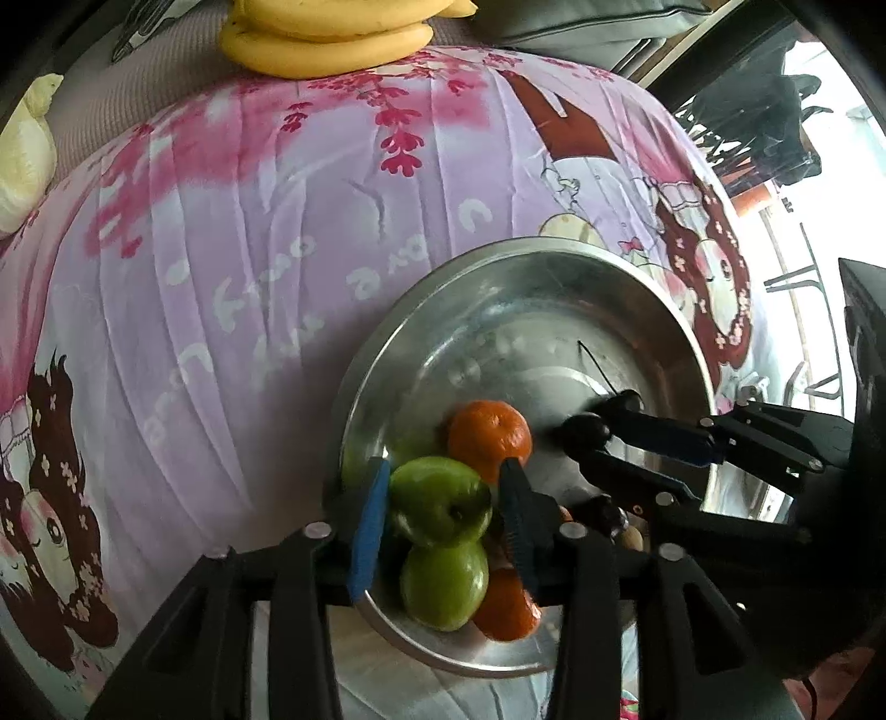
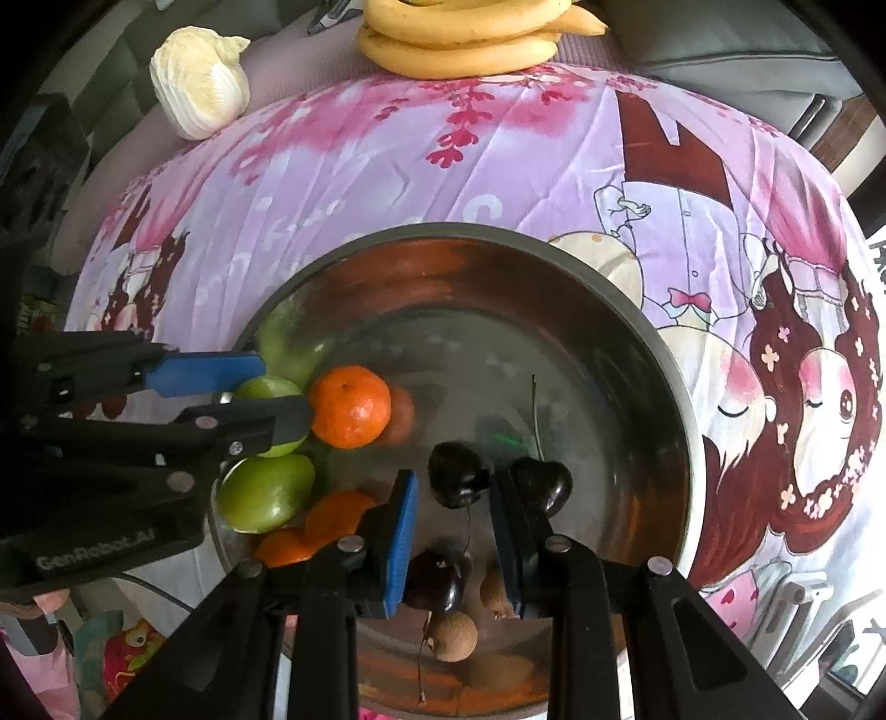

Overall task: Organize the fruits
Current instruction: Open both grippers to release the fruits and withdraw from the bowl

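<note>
A steel bowl [image 1: 637, 288] [image 2: 637, 332] sits on a pink cartoon cloth. It holds green apples, oranges, dark cherries and brown longans. My left gripper [image 1: 440, 498] is shut on a green apple [image 1: 437, 498] at the bowl's left side, above a second green apple [image 1: 443, 587] and next to an orange [image 1: 490, 437]. It shows in the right wrist view [image 2: 271, 387] too. My right gripper [image 2: 451, 498] is open over the bowl, with a cherry [image 2: 457, 479] between its fingertips and another cherry [image 2: 545, 482] just right of it. It shows in the left wrist view [image 1: 587, 432].
A banana bunch [image 2: 459, 39] [image 1: 326, 39] lies at the far edge of the cloth. A pale cabbage [image 2: 199, 83] [image 1: 27, 155] lies at the far left. A grey cushion [image 2: 731, 50] is at the far right.
</note>
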Action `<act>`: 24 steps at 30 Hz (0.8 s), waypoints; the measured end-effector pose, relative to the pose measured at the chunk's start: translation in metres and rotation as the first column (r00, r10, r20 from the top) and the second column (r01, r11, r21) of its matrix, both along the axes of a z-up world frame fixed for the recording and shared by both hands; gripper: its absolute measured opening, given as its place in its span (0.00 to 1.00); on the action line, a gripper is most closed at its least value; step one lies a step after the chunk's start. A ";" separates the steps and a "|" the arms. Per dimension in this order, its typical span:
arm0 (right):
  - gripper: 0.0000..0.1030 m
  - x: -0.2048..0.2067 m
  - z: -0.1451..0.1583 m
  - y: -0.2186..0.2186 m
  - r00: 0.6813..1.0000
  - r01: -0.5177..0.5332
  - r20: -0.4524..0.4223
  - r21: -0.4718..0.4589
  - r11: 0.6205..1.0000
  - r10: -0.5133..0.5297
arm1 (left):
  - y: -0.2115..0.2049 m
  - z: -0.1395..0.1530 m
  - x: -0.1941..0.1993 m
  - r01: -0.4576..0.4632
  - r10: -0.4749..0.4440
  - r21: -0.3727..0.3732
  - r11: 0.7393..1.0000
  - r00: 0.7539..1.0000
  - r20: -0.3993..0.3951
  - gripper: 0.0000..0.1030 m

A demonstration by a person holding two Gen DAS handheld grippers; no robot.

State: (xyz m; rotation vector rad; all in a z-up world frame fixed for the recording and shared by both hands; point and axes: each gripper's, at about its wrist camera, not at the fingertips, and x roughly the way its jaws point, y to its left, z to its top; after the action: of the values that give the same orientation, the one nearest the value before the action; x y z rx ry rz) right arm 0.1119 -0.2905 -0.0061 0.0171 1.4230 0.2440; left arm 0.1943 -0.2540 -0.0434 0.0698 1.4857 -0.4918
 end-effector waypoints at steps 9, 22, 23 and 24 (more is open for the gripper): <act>0.33 -0.015 0.010 0.009 1.000 -0.006 0.002 -0.011 1.000 0.006 | 0.027 0.019 -0.022 -0.001 0.001 0.005 1.000 0.999 0.041 0.65; 0.81 -0.046 0.007 0.023 1.000 0.025 -0.012 -0.002 1.000 -0.025 | 0.100 -0.001 -0.063 -0.194 0.190 0.091 0.977 0.981 0.050 0.88; 0.84 -0.049 0.007 0.024 1.000 0.025 -0.015 -0.005 1.000 -0.025 | 0.104 -0.002 -0.066 -0.208 0.203 0.099 0.973 0.978 0.056 0.92; 0.90 -0.052 0.007 0.026 1.000 0.025 -0.018 -0.008 1.000 -0.025 | 0.107 -0.002 -0.068 -0.215 0.210 0.101 0.971 0.976 0.058 0.95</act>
State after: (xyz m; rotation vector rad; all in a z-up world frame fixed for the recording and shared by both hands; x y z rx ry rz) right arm 0.0602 -0.2646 0.0009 0.0311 1.4411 0.2182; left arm 0.1261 -0.1475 -0.0458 0.0058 1.4530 -0.2354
